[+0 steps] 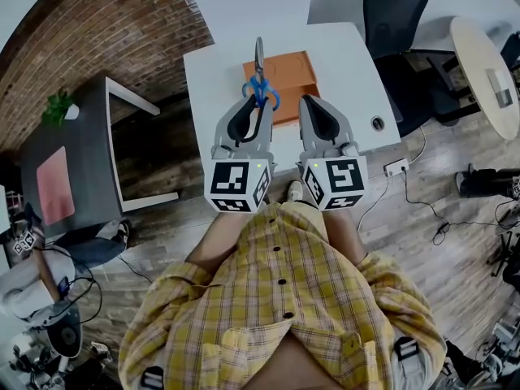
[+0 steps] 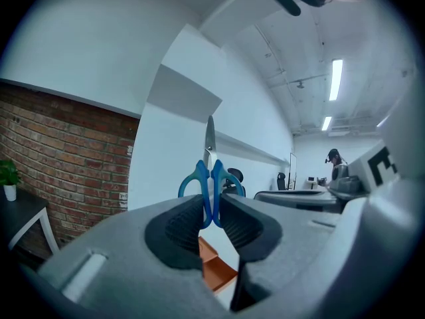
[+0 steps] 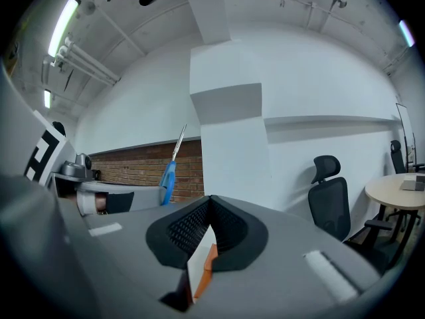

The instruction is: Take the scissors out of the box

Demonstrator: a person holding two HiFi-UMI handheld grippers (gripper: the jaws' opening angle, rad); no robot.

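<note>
Head view: a white table [image 1: 213,75] is seen from above on a wood-plank floor, with a brick wall at the left and a white wall behind. An orange box [image 1: 299,71] lies on the table. The scissors [image 1: 259,70] are clamped by their blue handles between the pads of the left gripper [image 1: 255,104], blades closed and pointing away from the person. In the left gripper view the scissors [image 2: 210,171] are raised against the wall, clear of the box [image 2: 216,270], which shows below through the gap under the pads. The right gripper [image 1: 314,102] is held just beside the left gripper; its 2 jaws are pressed together at the tips with nothing between them, and only table and box [image 3: 208,263] show beneath. The table's near edge and the box's near side are hidden behind the 2 grippers, so the box's contents cannot be made out. A black office chair [image 1: 395,13] stands near the table's far right corner, with a round table [image 1: 484,70] beyond it. A dark desk [image 1: 77,149] with a small plant [image 1: 58,106] stands well apart at the left. A power strip [image 1: 396,167] and cables lie on the floor at the right.
</note>
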